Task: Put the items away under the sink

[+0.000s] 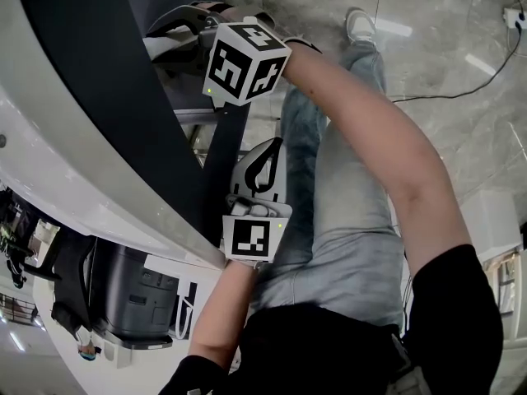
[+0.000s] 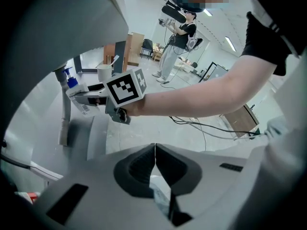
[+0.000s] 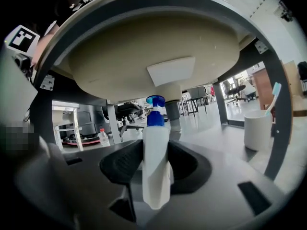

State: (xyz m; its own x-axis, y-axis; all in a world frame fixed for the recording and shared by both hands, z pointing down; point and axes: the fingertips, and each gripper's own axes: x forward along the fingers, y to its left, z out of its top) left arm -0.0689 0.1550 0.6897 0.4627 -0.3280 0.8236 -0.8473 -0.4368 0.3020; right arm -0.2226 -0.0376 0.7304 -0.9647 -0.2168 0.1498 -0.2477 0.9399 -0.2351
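Right tongs (image 3: pixel 157 164) are clenched on the task's thing, a white plastic bottle with a blue pump top (image 3: pixel 156 143). They grasp its body on both sides and reach nearly level into the space under the sink. Left tongs (image 2: pixel 155 157) are clenched with nothing gripped, and hang back by the person's lap, probably to stay out of the way.

Seen from the right gripper view, the round cream basin underside (image 3: pixel 144 47) fills everything from 10 to 2 o'clock. Its grey drain pipe (image 3: pixel 173 104) drops at 12 o'clock, just behind the bottle's top. A dark curved metal frame (image 3: pixel 274 104) bounds the space at 3 o'clock. A grey surface (image 3: pixel 216 140) lies below the basin. On it at 3 o'clock of the bottle, well apart, stands a white cylindrical cup (image 3: pixel 259 128) with a teal toothbrush (image 3: pixel 277 92) leaning inside.

The bottle is upright, likely so that its top clears the basin and it can be stood down. Whether its base touches the surface cannot be told. Its body is plain, smooth and opaque.
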